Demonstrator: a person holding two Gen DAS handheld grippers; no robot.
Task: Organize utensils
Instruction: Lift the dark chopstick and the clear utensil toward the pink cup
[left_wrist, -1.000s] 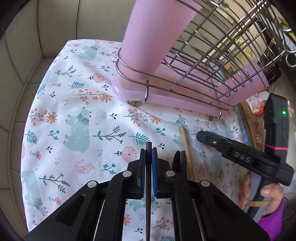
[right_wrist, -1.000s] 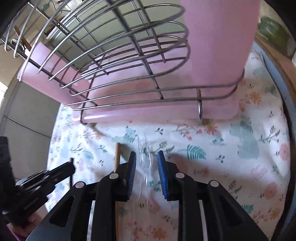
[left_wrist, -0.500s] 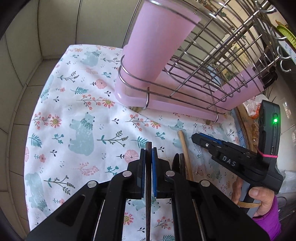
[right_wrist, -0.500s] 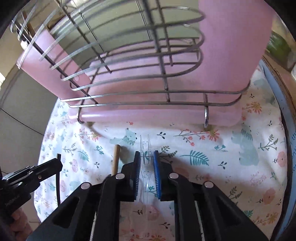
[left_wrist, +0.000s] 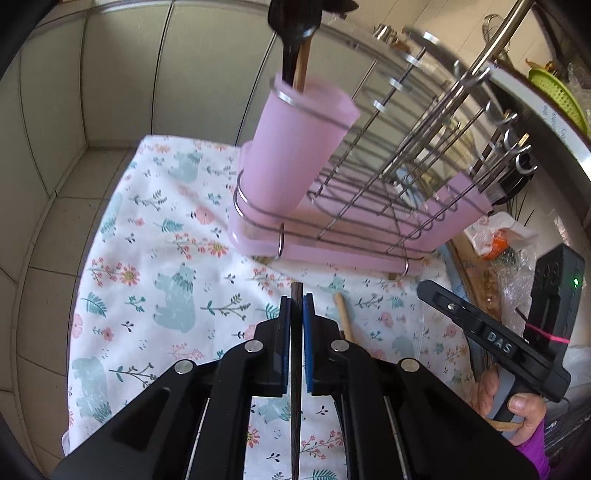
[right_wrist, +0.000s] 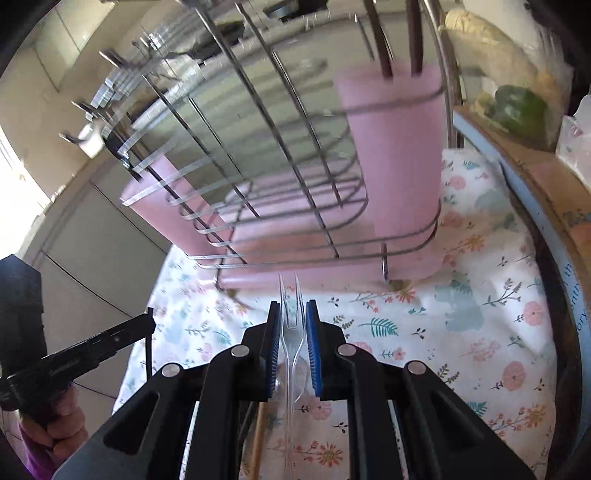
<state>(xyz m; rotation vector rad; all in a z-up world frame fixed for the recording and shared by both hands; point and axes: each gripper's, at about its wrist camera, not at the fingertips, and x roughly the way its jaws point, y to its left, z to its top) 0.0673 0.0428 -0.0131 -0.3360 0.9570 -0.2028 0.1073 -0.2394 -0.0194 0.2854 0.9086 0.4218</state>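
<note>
My left gripper (left_wrist: 295, 306) is shut on a thin dark chopstick (left_wrist: 296, 295), held above the floral cloth (left_wrist: 155, 258). My right gripper (right_wrist: 291, 314) is shut on a clear plastic fork (right_wrist: 291, 325), tines pointing toward the rack; it also shows in the left wrist view (left_wrist: 424, 286). A pink utensil cup (left_wrist: 295, 147) stands in the wire dish rack (left_wrist: 388, 166) and holds a dark spoon and a wooden stick; the same cup shows in the right wrist view (right_wrist: 399, 158). A wooden stick (left_wrist: 343, 314) lies on the cloth.
The rack sits on a pink drip tray (left_wrist: 332, 254). Tiled walls (left_wrist: 55, 129) close the left and back. Bags and clutter (left_wrist: 495, 240) lie at the right edge, by a wooden board (right_wrist: 535, 177).
My right gripper closed on the clear fork and lifted it off the cloth. Both grippers rose and pulled back, so the cup's top and its utensils came into view.
</note>
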